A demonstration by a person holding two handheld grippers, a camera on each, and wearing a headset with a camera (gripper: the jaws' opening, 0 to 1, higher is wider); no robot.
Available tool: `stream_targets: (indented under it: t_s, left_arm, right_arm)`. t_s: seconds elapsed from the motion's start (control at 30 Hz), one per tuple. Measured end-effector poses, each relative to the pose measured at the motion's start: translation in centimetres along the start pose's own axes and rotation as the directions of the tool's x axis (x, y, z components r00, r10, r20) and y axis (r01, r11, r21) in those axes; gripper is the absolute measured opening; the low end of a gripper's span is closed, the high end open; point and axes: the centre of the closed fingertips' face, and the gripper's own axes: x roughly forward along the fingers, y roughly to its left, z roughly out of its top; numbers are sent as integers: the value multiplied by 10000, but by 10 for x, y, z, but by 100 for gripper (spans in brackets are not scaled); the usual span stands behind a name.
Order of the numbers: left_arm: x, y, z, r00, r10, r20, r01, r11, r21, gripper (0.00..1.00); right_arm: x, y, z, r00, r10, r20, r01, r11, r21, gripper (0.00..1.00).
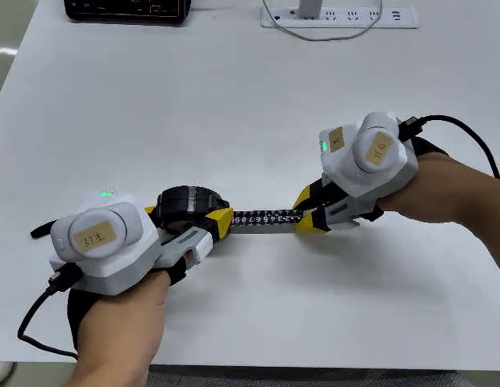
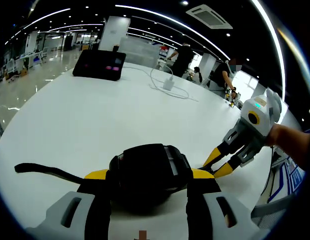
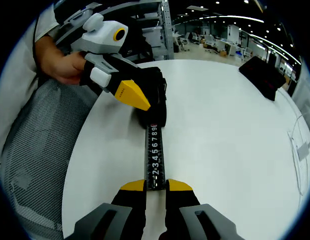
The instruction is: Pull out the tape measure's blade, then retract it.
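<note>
The right gripper (image 3: pixel 156 186) has its yellow-tipped jaws pinched together on the free end of the blade (image 3: pixel 155 150). The printed numerals run away from the tips toward the case. The end hook probably sits between the pads, but they cover it and I cannot confirm that. The left gripper (image 2: pixel 150 175) is clamped across the black case (image 2: pixel 145 167) of the tape measure, one jaw on each flat side, with the case resting on the white table (image 1: pixel 234 105). A short run of blade spans the gap between the two grippers, lying low over the tabletop and roughly straight.

The case looks compact and dense for its size, with a rubbery, ribbed shell that should grip well. The flat sides are the sensible place to hold it, which leaves the mouth free. The blade is likely thin, cupped steel. It should be stiff over a short span but would kink if bent sideways, and its painted faces look slick. It is best held at the very tip, square to its length. A spring presumably pulls the blade back, so the pull will resist steadily. When it goes back in it should be guided rather than allowed to snap.
</note>
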Motion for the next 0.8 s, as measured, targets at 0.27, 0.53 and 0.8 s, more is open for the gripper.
stream_targets:
  t_s: [0.27, 0.53, 0.8]
  left_arm:
    - [0, -1, 0, 10000, -7, -11, 7, 10000, 17, 56]
    - [0, -1, 0, 10000, -17, -5, 17, 10000, -20, 56]
    - [0, 0, 0, 10000, -26, 0, 26, 10000, -33, 56]
  right_arm:
    - [8, 0, 7, 9997, 146, 207, -147, 9999, 33, 10]
    - [14, -2, 16, 9993, 236, 292, -235, 9997, -46, 10]
    - [19, -2, 23, 9987, 313, 410, -310, 9995, -78, 10]
